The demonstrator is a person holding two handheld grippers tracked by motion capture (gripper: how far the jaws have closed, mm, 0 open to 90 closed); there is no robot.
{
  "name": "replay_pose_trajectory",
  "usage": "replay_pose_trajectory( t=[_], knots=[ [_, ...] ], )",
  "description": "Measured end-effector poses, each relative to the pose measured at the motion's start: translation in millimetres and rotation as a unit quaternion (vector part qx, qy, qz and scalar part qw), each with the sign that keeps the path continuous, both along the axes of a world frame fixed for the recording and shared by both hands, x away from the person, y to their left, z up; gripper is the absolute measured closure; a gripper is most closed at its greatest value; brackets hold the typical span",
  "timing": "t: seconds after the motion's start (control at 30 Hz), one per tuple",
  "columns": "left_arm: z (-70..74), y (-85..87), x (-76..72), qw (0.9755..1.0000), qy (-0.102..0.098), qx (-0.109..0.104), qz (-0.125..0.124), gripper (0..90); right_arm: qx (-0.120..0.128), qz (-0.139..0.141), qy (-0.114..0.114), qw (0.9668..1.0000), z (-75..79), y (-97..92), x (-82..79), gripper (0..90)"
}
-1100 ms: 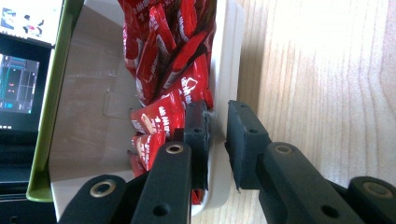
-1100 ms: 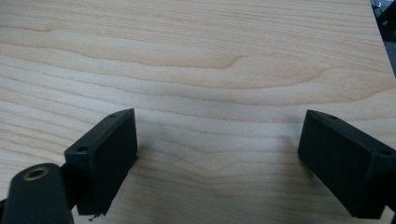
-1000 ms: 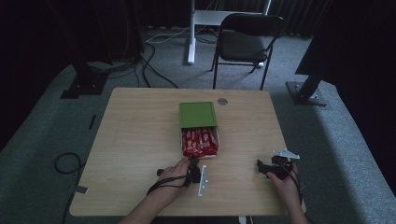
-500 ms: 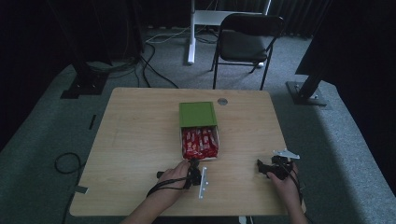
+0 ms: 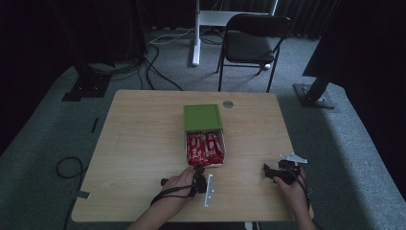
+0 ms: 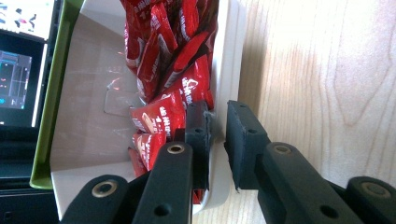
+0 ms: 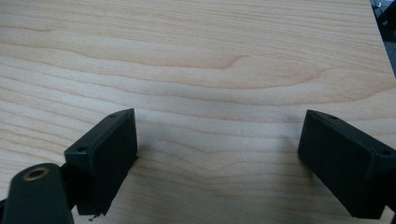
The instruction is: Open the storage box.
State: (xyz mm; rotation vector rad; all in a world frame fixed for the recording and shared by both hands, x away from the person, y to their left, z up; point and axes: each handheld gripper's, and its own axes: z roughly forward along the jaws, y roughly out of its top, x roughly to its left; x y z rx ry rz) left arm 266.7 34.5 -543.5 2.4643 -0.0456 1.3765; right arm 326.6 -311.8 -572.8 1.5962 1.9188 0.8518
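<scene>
Box [image 5: 205, 139] of red snack packets [image 5: 205, 147] sits mid-table, a white tray half slid out from under a green sleeve [image 5: 203, 118], open end facing me. On the table's clock face it lies about centre, the green part toward 12, the exposed packets toward 6.

My left gripper [image 5: 200, 178] is at the tray's near end, roughly 6 o'clock from the box, with my left hand [image 5: 179, 181] wrapped around it. From the left gripper view [image 6: 217, 128] I read the jaws as closed on the tray's white wall [image 6: 231, 56]: one jaw inside among the packets [image 6: 170, 70], the other outside over bare wood, a narrow slit between them where the wall edge sits. The inner jaw touches a packet. A clear plastic flap [image 6: 119, 100] lies on the tray floor beside the packets. Green sleeve edge [image 6: 49, 107] runs along the far side of that view.

My right gripper [image 5: 275, 172] rests well apart from the box, toward 4 o'clock on the table [image 5: 143, 143], held by my right hand [image 5: 294, 187]. Its grey plate [image 5: 293, 157] points away from me. In the right gripper view [image 7: 217, 158] the jaws stand wide apart with nothing between them, just wood grain [image 7: 210, 70].

A folding chair [image 5: 253, 43] stands beyond the table's far edge at 12 to 1 o'clock. A small round grey disc [image 5: 228, 104] sits in the tabletop near the far edge, just past the sleeve.
</scene>
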Motion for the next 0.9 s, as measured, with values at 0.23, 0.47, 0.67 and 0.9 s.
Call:
replay_pose_trajectory(
  t=[0.23,0.47,0.67,0.9],
  knots=[
    [0.2,-0.8,-4.8,1.0,0.003,-0.003,0.001,80.1,-0.001,0.001,0.0,1.0,0.0,-0.1,0.0,11.4],
    [0.4,-1.5,-8.5,1.0,0.002,-0.001,-0.003,80.0,0.0,0.0,0.0,1.0,0.0,-0.1,0.0,11.4],
    [2.1,-0.7,-14.0,1.0,0.007,0.002,-0.004,80.0,-0.001,0.001,0.0,1.0,0.0,-0.1,0.0,11.4],
    [3.4,-0.2,-17.1,0.9998,0.018,0.001,-0.004,78.0,-0.001,0.001,0.0,1.0,0.0,-0.1,0.0,11.4]
  ],
)
